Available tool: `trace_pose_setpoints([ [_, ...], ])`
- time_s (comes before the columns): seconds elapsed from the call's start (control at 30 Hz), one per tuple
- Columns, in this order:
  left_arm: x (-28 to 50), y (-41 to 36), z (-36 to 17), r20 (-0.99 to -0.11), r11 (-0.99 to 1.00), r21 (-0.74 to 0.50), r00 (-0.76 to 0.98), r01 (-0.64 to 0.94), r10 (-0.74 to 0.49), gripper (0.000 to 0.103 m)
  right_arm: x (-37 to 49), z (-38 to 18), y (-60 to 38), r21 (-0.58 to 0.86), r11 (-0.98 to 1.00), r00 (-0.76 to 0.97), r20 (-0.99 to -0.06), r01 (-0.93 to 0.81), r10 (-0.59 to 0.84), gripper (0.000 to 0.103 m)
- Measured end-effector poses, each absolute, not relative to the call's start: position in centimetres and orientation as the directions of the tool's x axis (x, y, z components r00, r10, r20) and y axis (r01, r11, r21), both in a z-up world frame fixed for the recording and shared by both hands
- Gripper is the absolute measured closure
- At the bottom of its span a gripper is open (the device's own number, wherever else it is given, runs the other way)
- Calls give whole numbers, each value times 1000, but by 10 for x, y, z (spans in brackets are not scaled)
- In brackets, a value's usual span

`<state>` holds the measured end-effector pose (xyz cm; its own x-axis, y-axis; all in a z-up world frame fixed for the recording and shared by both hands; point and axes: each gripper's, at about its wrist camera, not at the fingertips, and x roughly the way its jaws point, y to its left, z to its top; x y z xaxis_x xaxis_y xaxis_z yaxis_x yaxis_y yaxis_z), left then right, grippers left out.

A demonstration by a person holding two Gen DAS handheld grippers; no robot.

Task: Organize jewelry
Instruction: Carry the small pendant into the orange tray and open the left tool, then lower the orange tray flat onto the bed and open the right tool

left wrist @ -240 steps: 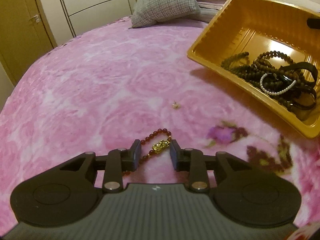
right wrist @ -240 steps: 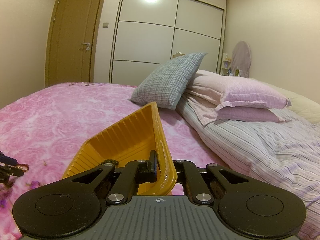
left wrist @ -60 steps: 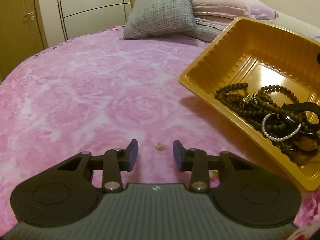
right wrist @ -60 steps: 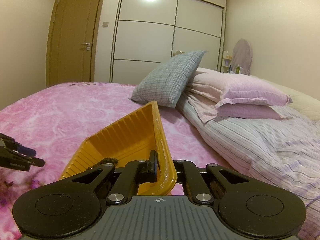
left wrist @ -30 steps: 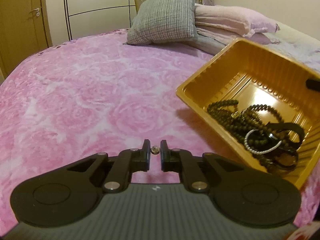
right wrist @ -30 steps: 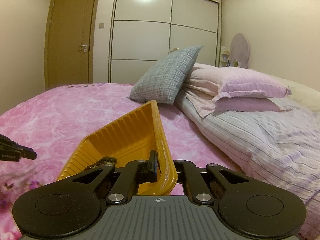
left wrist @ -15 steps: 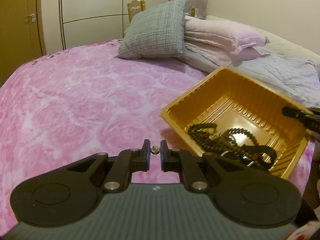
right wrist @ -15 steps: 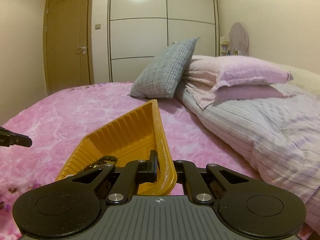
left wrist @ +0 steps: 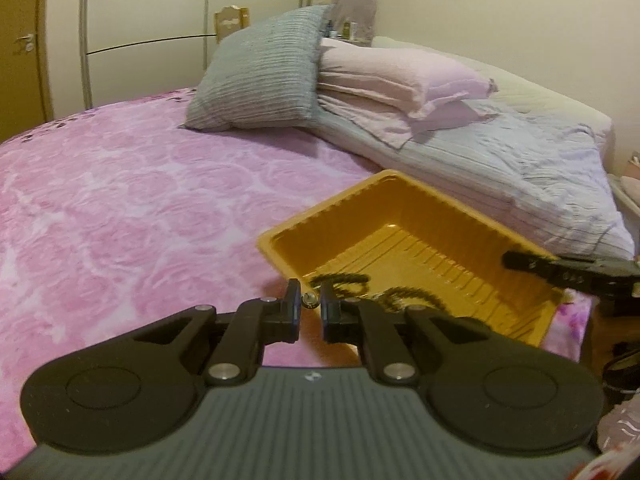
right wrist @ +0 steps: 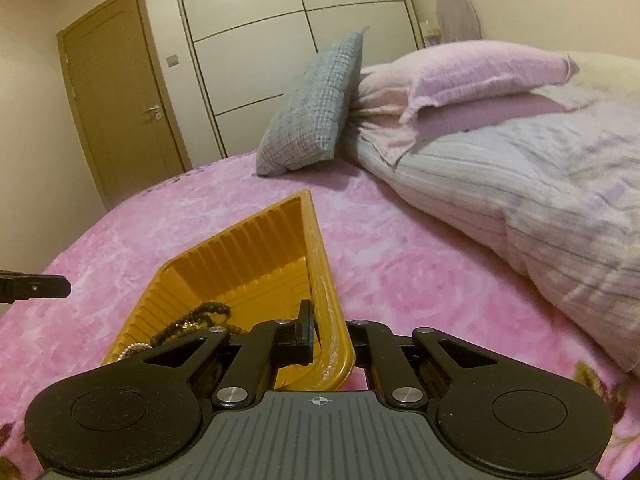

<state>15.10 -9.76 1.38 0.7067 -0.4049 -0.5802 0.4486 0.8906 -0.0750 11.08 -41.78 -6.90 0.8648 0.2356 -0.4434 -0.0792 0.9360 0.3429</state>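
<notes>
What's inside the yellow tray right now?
Inside the yellow tray: dark bead strands and a pale pearl-like string, piled at its near end. The two grippers' bodies cover part of the pile, so anything beneath or beside it is hidden. The far end looks bare.

A pink rose-patterned bedspread (left wrist: 120,208) is covering the bed. A grey woven cushion (right wrist: 316,108) is leaning against stacked pale pink pillows (right wrist: 472,76), and a striped lilac duvet (left wrist: 500,168) is lying bunched beside them. White wardrobe doors (right wrist: 256,56) are reflecting a ceiling light, next to a brown door (right wrist: 116,108). Cream walls (left wrist: 500,12) are closing the room. Something rounded, possibly a covered mirror (right wrist: 458,16), is standing in the corner.
</notes>
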Motion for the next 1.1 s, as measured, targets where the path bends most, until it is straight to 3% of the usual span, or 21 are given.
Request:
trace_pose_setpoints([
  [0.53,146,-155,5,-610,825,-89,625,558,-488,95,107,-86,-438,441,896,834,-471,-60,288,94],
  [0.57,146,-157,4,-614,823,-91,619,561,-490,95,108,-85,-438,437,897,834,-474,-58,284,90],
  [0.63,145,-161,2,-621,819,-89,611,567,-490,95,106,-83,-437,432,899,833,-474,-64,286,58],
  [0.67,144,-163,1,-625,816,-87,607,571,-491,95,104,-82,-437,425,903,840,-466,-62,277,30],
  [0.7,144,-165,-1,-628,814,-85,604,574,-491,95,100,-80,-436,417,907,851,-453,-60,264,26],
  [0.9,142,-180,-5,-637,810,-57,604,584,-480,94,90,-68,-434,359,932,874,-433,-56,219,26],
  [0.97,141,-183,-6,-630,816,-45,617,576,-471,85,89,-66,-433,344,938,878,-436,-39,197,26],
  [1.0,140,-183,-6,-624,820,-41,626,571,-468,72,89,-66,-434,343,939,878,-439,-32,190,26],
  [1.1,138,-178,-7,-618,829,-38,639,558,-458,69,87,-66,-434,338,941,879,-441,-25,182,26],
])
